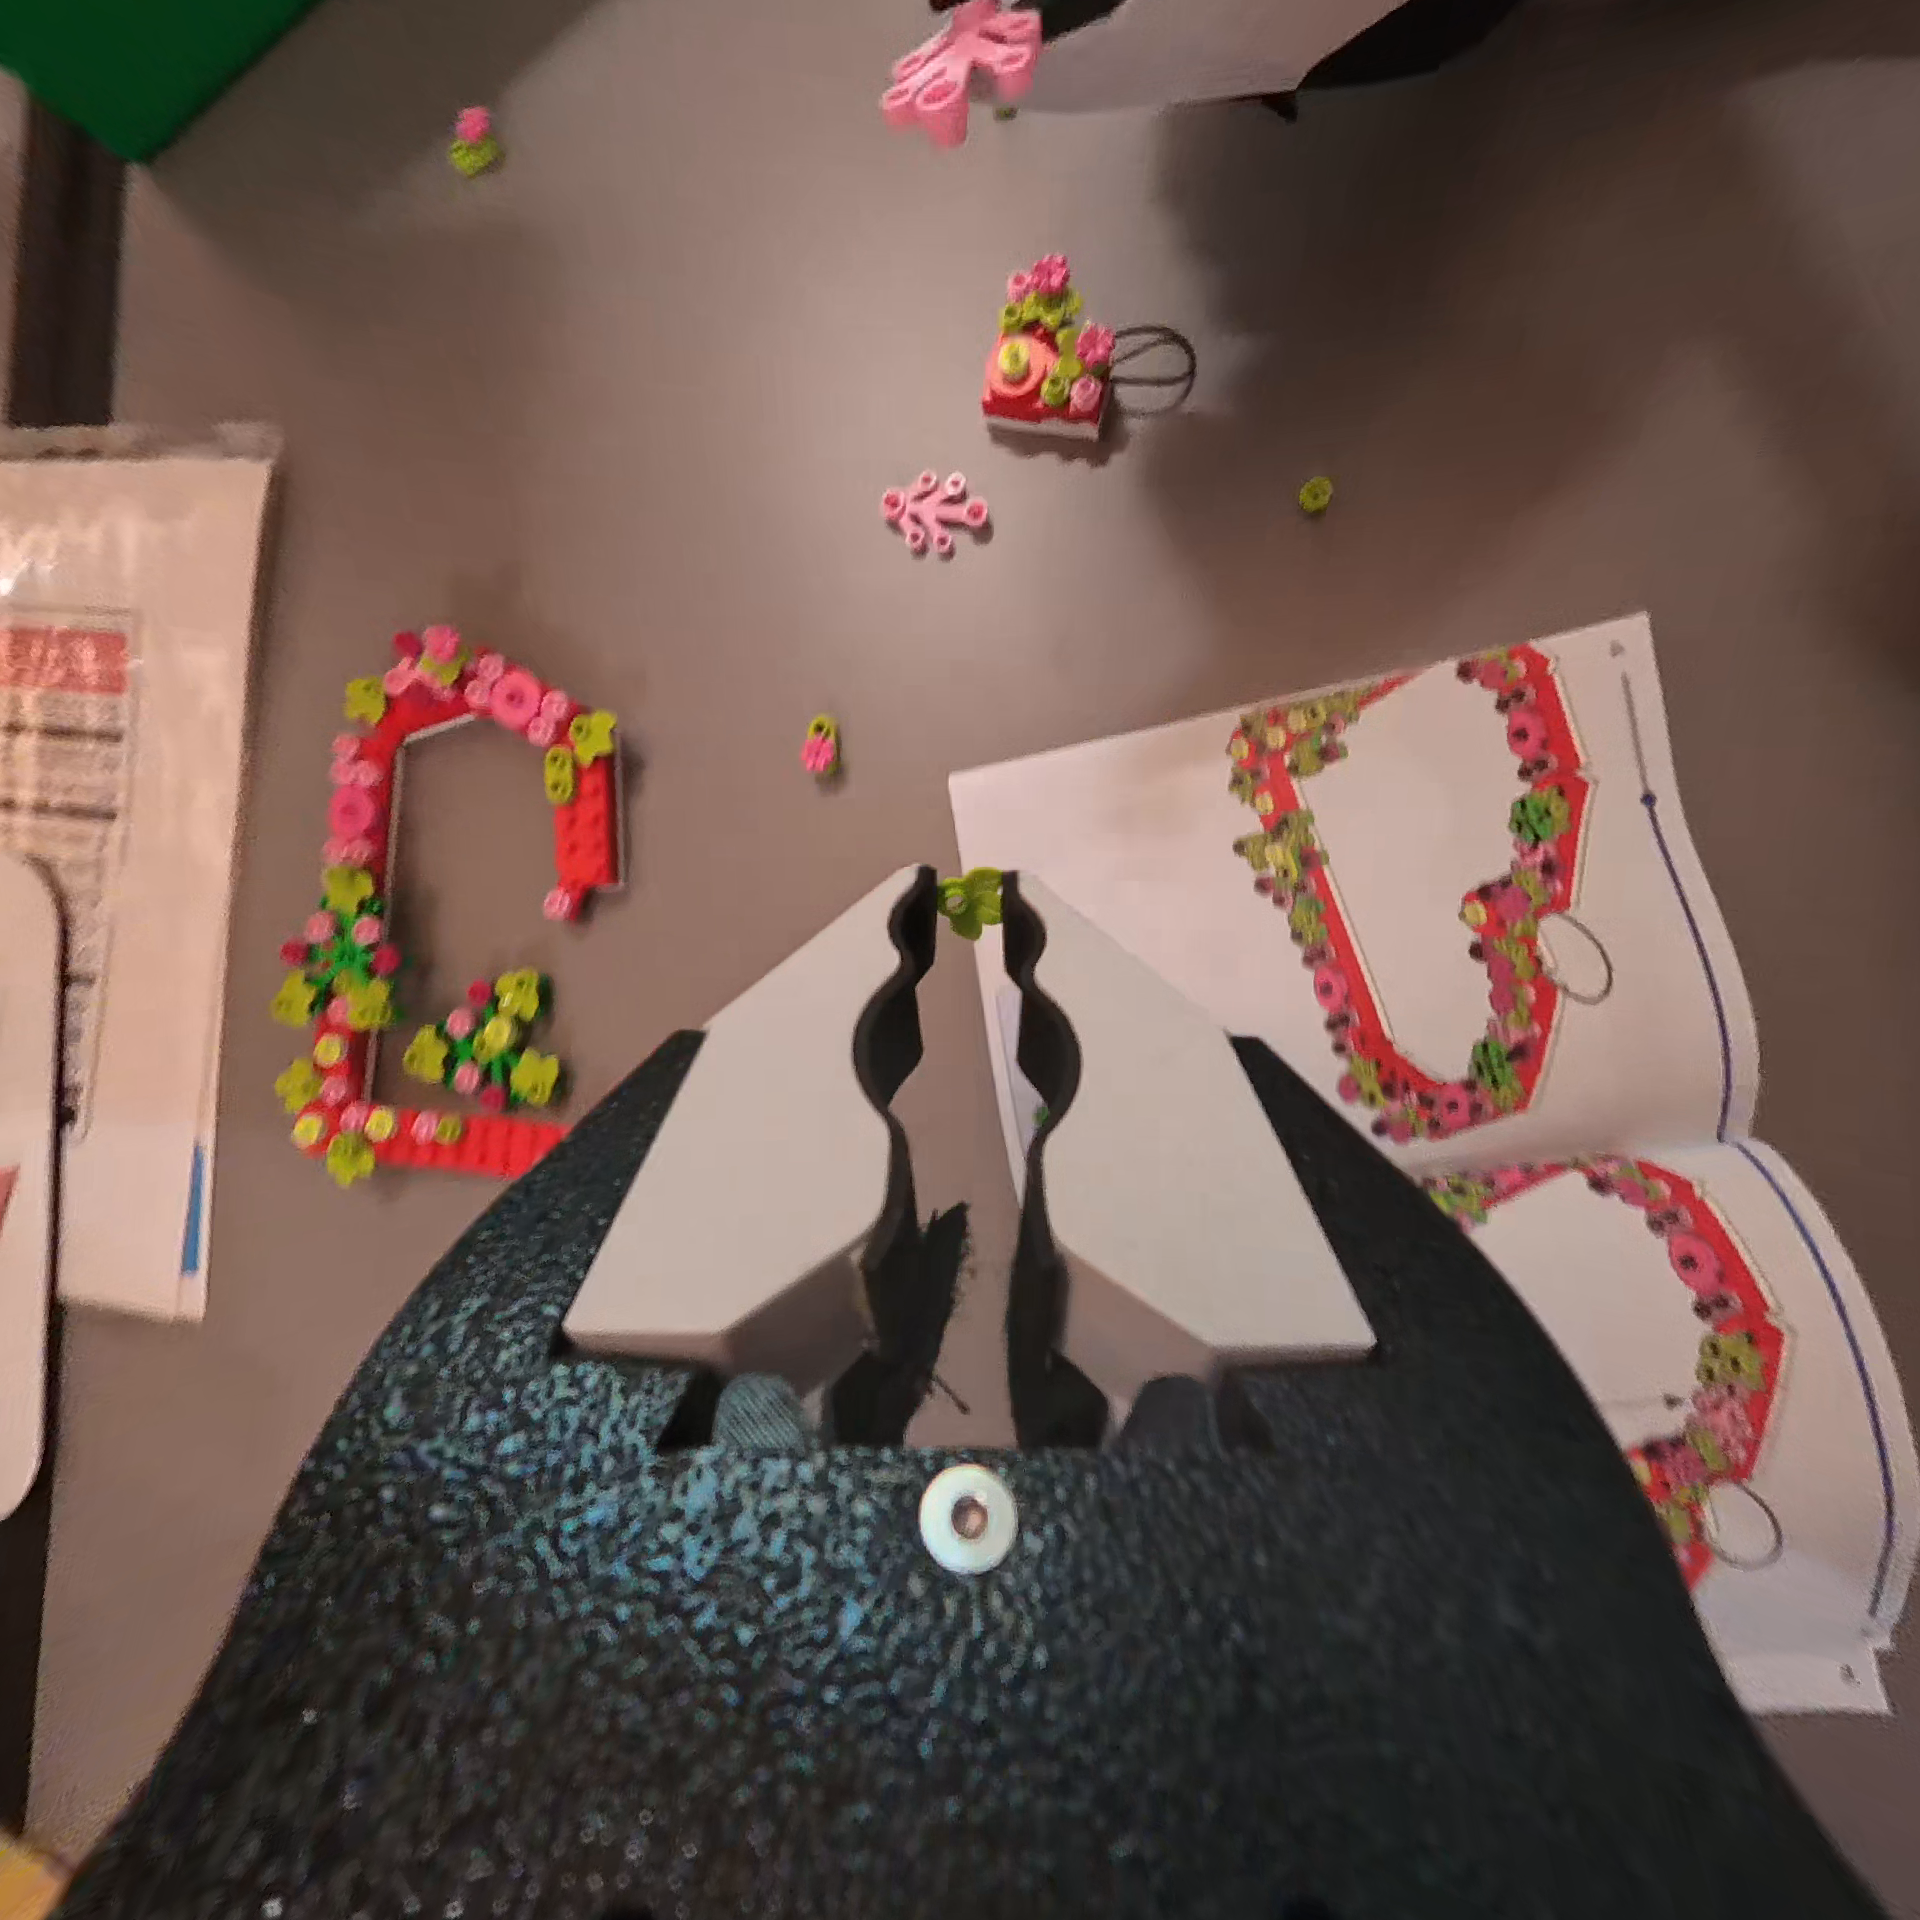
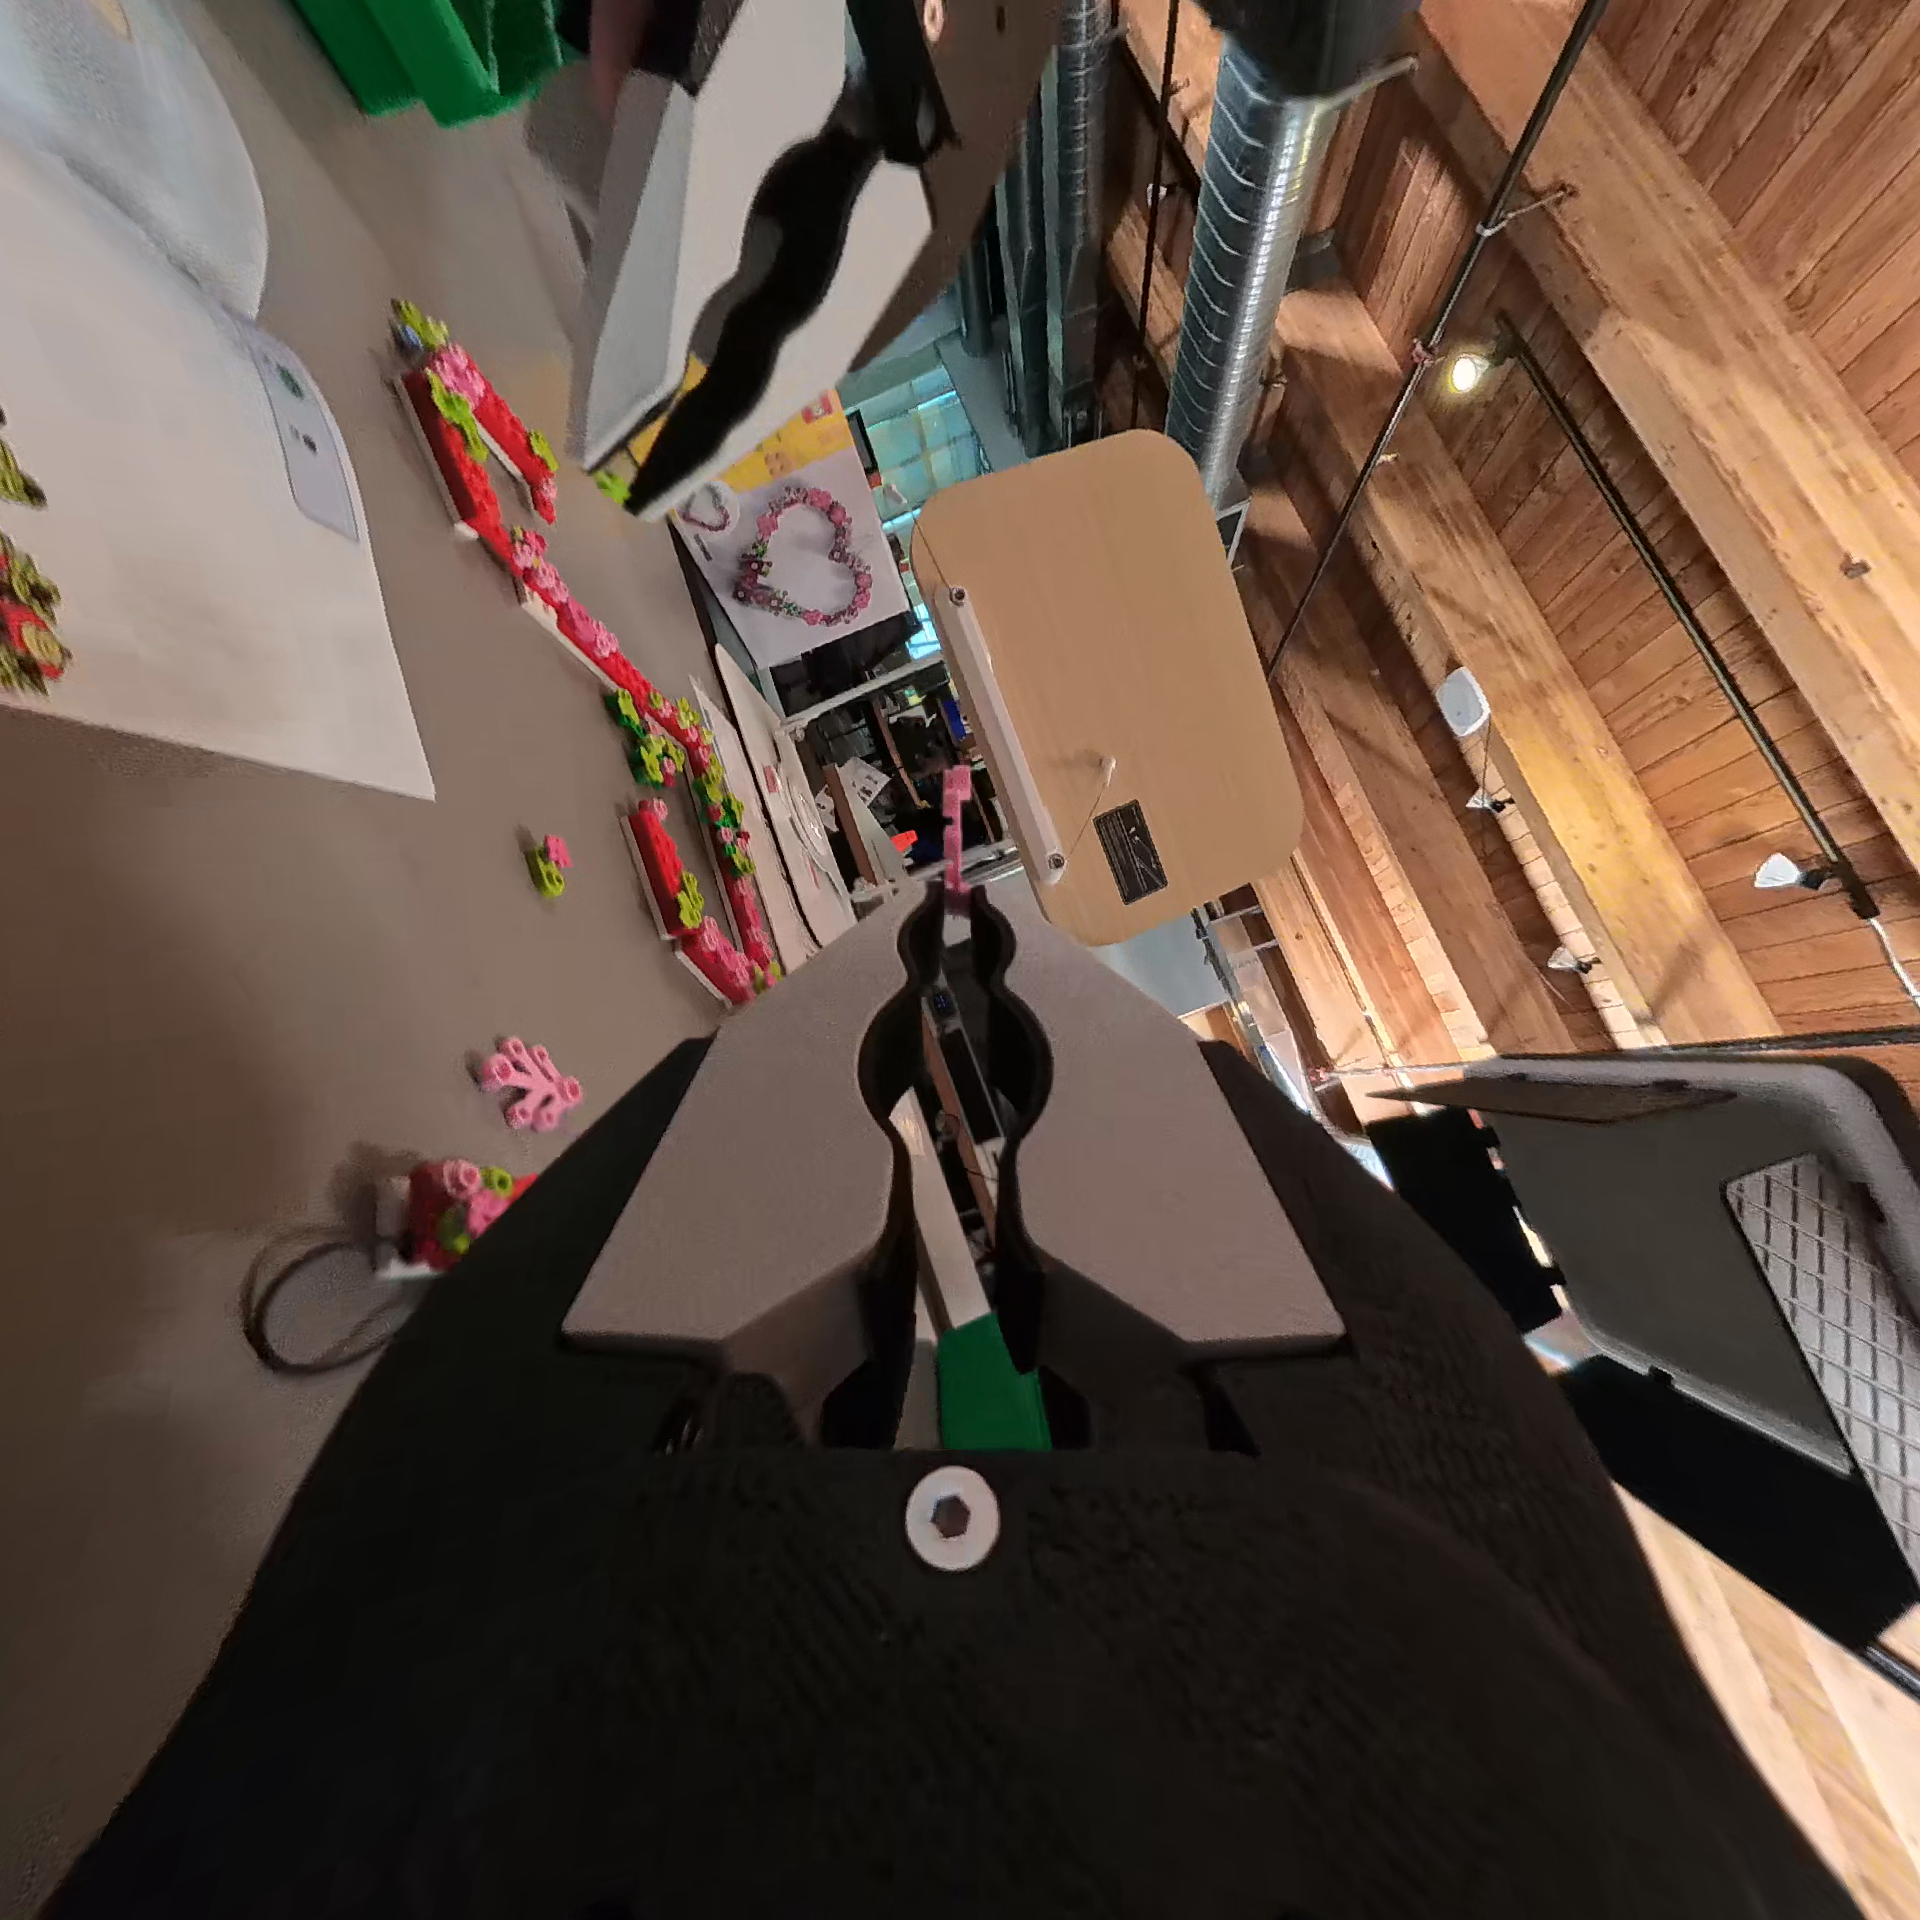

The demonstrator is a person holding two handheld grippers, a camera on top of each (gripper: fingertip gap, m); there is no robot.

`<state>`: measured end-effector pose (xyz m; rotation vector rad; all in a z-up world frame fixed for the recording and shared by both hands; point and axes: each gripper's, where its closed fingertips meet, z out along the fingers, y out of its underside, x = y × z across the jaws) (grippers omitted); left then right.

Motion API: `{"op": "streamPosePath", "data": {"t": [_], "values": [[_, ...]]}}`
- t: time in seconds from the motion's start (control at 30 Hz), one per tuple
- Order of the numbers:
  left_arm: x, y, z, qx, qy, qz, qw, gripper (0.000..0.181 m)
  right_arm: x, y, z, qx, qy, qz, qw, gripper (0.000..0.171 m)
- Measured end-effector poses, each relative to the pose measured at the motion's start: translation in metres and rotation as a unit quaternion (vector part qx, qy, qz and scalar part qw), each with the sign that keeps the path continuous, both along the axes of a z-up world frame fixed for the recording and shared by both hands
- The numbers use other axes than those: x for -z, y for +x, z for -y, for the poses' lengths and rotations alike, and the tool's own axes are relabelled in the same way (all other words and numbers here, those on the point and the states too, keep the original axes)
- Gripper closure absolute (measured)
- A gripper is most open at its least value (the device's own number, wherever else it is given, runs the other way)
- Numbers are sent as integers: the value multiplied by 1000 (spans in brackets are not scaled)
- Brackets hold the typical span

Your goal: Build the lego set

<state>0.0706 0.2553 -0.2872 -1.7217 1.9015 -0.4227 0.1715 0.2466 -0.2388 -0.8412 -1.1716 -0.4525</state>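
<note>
Between the tips of the left claw [image 1: 971, 896], nearly closed, sits a small lime flower piece [image 1: 968, 900], held above the grey matte tabletop [image 1: 727, 436]. Left of it in frame lies the studded red frame [image 1: 436, 904], long axis running up the picture; the open booklet [image 1: 1143, 831] lies right. Farther off, the right claw [image 2: 958, 906] pinches a flat pink branch piece [image 2: 956, 831] edge-on, lifted clear.

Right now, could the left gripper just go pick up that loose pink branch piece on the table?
Probably not yet: the left gripper is already shut on a lime green flower piece. The path to the pink branch piece itself looks clear.
</note>
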Motion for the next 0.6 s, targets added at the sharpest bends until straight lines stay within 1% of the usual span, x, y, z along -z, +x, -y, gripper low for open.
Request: {"op": "streamPosePath", "data": {"t": [0.17,0.3,0.47,0.6], "values": [[12,33,-9,24,-17,-16,999,170,-2,17,-4,19,9,10,1000,169],[19,53,-15,34,-33,-26,999,170,-3,22,-6,25,8,6,1000,169],[31,63,-18,47,-44,-50,997,170,2,17,-5,22,10,26,999,169],[41,62,-20,50,-52,-80,994,170,3,15,-3,19,15,37,999,169]]}}
